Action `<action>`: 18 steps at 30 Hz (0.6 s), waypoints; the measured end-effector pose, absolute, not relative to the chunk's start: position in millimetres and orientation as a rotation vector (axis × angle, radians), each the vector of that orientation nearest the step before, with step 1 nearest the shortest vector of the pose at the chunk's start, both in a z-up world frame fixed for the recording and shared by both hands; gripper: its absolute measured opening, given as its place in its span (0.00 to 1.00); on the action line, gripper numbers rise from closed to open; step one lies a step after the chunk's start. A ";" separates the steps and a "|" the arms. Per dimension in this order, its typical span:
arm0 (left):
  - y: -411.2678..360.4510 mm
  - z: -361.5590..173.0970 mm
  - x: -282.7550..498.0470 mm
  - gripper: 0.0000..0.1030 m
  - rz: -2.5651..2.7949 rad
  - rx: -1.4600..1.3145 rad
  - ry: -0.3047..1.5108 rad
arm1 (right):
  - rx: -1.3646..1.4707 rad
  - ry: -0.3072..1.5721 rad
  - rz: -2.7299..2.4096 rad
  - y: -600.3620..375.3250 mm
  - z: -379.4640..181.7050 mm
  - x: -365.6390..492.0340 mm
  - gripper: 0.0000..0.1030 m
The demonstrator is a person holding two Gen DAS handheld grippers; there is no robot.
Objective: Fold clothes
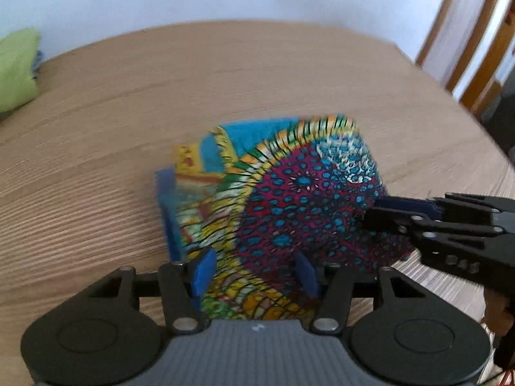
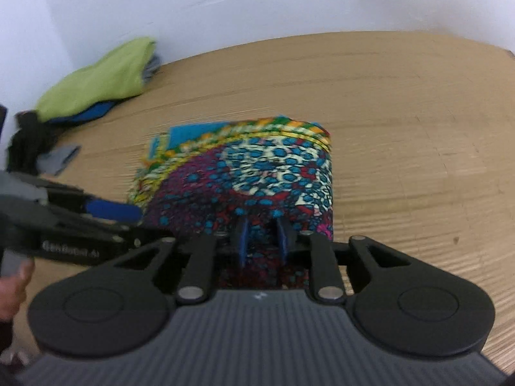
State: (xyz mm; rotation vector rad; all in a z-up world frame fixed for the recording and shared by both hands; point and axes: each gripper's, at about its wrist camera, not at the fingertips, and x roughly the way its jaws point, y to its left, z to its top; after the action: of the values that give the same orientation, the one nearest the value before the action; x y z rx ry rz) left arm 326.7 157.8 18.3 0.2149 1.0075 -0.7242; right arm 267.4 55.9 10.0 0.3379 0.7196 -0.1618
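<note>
A bright patterned cloth, purple with blue dots and yellow-green fringes, lies folded on the wooden table. My left gripper has its blue fingers apart, with the cloth's near edge between them. My right gripper has its blue fingers close together, pinching the cloth's near edge. In the left wrist view the right gripper comes in from the right onto the cloth. In the right wrist view the left gripper comes in from the left at the cloth's side.
A stack of folded clothes with a lime green piece on top sits by the wall at the table's far left, also visible in the left wrist view. Dark and grey garments lie beside it. A wooden chair stands at far right.
</note>
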 end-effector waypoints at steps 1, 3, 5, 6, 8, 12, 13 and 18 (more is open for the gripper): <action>165.5 23.7 327.3 0.60 -0.713 0.184 1.008 | 0.355 0.702 -0.143 48.3 16.2 260.2 0.43; 176.6 26.4 334.2 0.65 -0.701 0.106 1.042 | 0.421 0.662 -0.136 27.8 21.7 246.1 0.69; 181.6 21.7 343.9 0.67 -0.683 0.026 1.089 | 0.527 0.648 -0.135 8.7 14.8 243.6 0.83; 181.3 17.6 345.5 0.67 -0.648 0.009 1.113 | 0.593 0.666 -0.133 -1.4 7.6 244.3 0.83; 181.0 4.5 348.2 0.67 -0.579 -0.004 1.159 | 0.704 0.729 -0.131 -16.1 -7.9 245.7 0.83; 176.2 -10.7 346.6 0.66 -0.546 -0.047 1.218 | 0.734 0.813 -0.080 -8.8 -29.3 258.6 0.83; 172.3 -13.3 346.6 0.60 -0.544 -0.059 1.220 | 0.676 0.813 -0.051 1.1 -31.5 262.4 0.83; 144.6 -8.0 364.8 0.47 -0.543 -0.008 1.153 | 0.546 0.788 0.002 8.4 -22.1 287.1 0.43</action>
State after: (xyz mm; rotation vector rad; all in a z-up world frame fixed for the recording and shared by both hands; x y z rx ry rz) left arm 364.8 144.6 -8.0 -0.0078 1.1526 -0.5432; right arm 287.1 8.4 -22.1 0.5455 0.7879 0.0019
